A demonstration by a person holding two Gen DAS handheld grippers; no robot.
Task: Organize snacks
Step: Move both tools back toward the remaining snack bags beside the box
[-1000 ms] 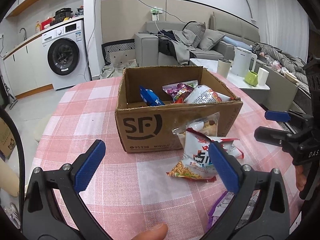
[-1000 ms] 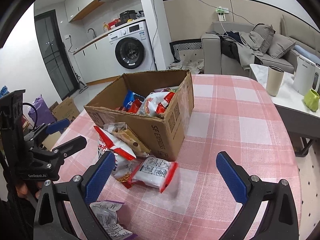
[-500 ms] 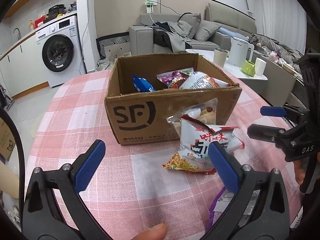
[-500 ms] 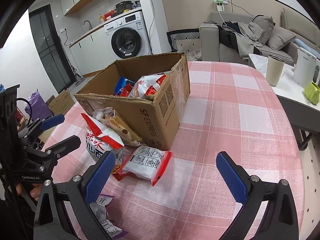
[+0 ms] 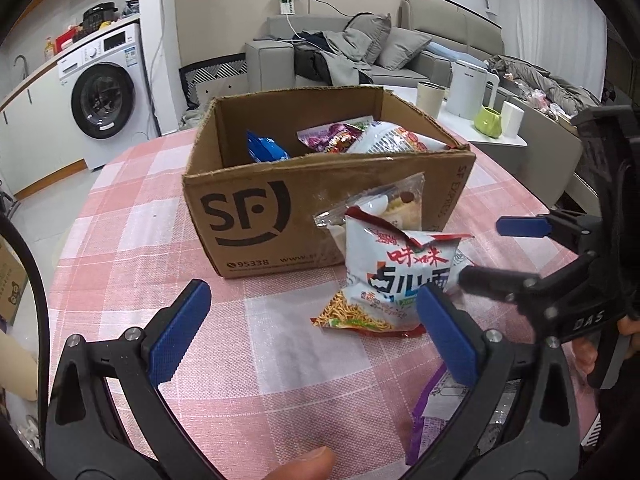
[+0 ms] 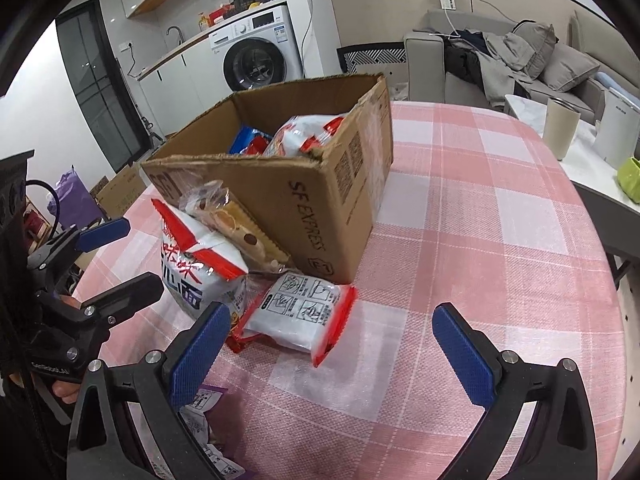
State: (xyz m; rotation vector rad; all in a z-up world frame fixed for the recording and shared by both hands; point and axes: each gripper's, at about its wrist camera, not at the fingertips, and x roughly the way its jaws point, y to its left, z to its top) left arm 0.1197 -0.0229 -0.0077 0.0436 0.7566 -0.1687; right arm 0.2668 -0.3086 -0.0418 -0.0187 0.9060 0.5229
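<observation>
An open cardboard box [image 5: 256, 216] [image 6: 320, 200] holding several snack packs stands on the pink checked table. Against its near side lean a white-and-red noodle bag [image 5: 396, 276] [image 6: 196, 268] and a clear biscuit pack [image 5: 384, 204] [image 6: 236, 232]. A white-and-red packet [image 6: 300, 312] lies flat by the box corner. A purple packet [image 5: 436, 404] [image 6: 200, 400] lies nearest me. My left gripper [image 5: 312, 340] is open and empty, a little short of the noodle bag. My right gripper [image 6: 340, 356] is open and empty, just short of the flat packet.
The table [image 6: 480, 208] stretches to the right of the box. A side table with a kettle [image 5: 468, 88], cups and a green pot stands beyond its right edge. A washing machine [image 5: 104, 96] and a sofa [image 5: 360, 52] stand behind.
Both grippers have moved forward toward the box and the snacks beside it, which now look larger. Both stay open. The snacks have not moved.
</observation>
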